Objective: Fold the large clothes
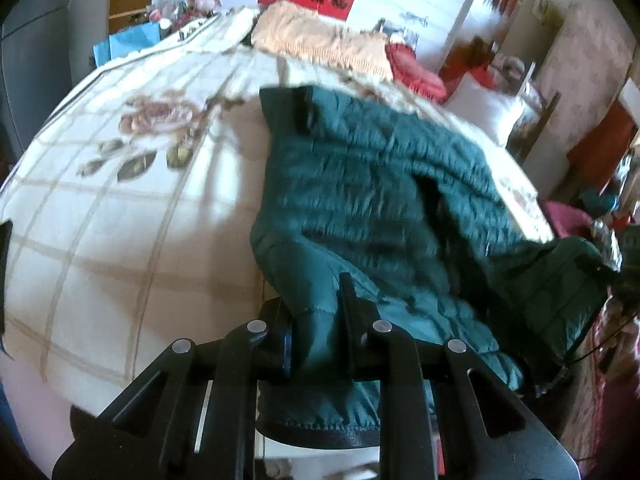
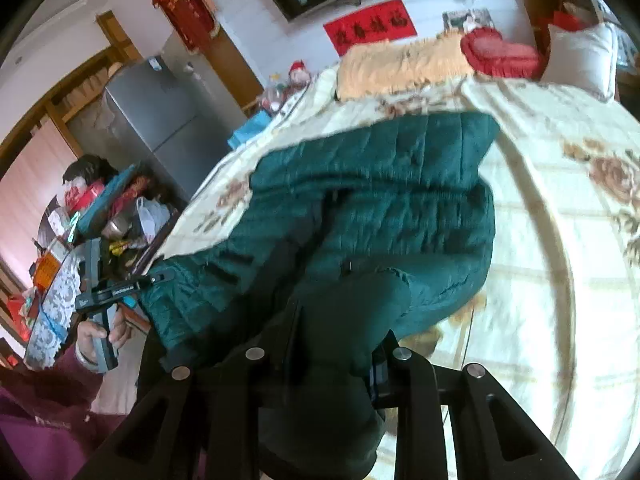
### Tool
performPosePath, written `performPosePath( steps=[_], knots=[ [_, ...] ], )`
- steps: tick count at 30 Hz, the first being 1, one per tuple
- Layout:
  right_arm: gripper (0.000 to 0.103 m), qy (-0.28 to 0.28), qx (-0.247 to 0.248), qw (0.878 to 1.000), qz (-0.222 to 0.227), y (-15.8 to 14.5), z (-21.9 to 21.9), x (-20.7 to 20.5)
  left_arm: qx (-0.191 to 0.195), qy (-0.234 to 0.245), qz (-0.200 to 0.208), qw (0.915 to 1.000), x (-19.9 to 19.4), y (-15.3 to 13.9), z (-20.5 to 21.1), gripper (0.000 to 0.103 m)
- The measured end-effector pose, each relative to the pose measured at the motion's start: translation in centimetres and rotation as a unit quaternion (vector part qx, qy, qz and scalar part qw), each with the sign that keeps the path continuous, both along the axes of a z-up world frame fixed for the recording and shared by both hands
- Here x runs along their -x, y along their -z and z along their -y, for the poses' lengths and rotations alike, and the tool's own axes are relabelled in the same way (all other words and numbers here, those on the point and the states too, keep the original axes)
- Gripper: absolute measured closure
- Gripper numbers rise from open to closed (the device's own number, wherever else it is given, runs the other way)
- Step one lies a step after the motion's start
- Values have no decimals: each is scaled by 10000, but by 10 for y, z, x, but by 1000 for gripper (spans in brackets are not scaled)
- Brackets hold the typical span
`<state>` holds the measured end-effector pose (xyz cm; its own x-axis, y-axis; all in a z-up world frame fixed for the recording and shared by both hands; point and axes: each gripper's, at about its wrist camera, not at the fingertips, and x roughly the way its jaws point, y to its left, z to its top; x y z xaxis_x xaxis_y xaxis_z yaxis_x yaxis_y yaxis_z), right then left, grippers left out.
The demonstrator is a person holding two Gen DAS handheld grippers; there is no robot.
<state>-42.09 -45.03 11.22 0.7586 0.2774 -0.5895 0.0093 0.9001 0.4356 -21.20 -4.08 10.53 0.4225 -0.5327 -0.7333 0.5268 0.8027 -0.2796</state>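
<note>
A dark green quilted jacket [image 1: 384,184] lies stretched across the floral bed cover [image 1: 120,208]. My left gripper [image 1: 316,320] is shut on the jacket's near edge, with cloth pinched between its fingers. In the right wrist view the same jacket [image 2: 380,200] runs from the bed toward me, and my right gripper [image 2: 340,332] is shut on another bunched part of it. The left gripper also shows in the right wrist view [image 2: 120,292], holding the jacket's far corner off the bed's edge.
An orange blanket [image 1: 320,44], a red heart cushion [image 1: 416,68] and a white pillow [image 1: 484,108] lie at the head of the bed. A grey fridge [image 2: 160,120] and a cluttered table [image 2: 80,220] stand beside the bed.
</note>
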Motion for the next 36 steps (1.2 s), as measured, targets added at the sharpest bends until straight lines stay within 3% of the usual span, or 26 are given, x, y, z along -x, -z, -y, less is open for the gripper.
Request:
performPosePath(
  steps=[6,13,25,33,36],
  knots=[
    [79,368,206,9989,227,-24,20,-32,558,-263,93,9981,-39,-31,9,86],
    [79,922,212,9954,145,-37,50,-86,796,-543,131,9953,-95,-50,40,86],
    [79,1517,242,9880,-145,-39,100,-169,389,-960,142,9945,-187,-40,100,86],
    [79,1979,53,9792,-452,-17,140,-218,-30,-1140,38,9935,-243,-16,140,85],
    [79,2093,34,9754,-695,2,148,-242,-44,-1231,-209,9922,-260,2,148,85]
  ],
)
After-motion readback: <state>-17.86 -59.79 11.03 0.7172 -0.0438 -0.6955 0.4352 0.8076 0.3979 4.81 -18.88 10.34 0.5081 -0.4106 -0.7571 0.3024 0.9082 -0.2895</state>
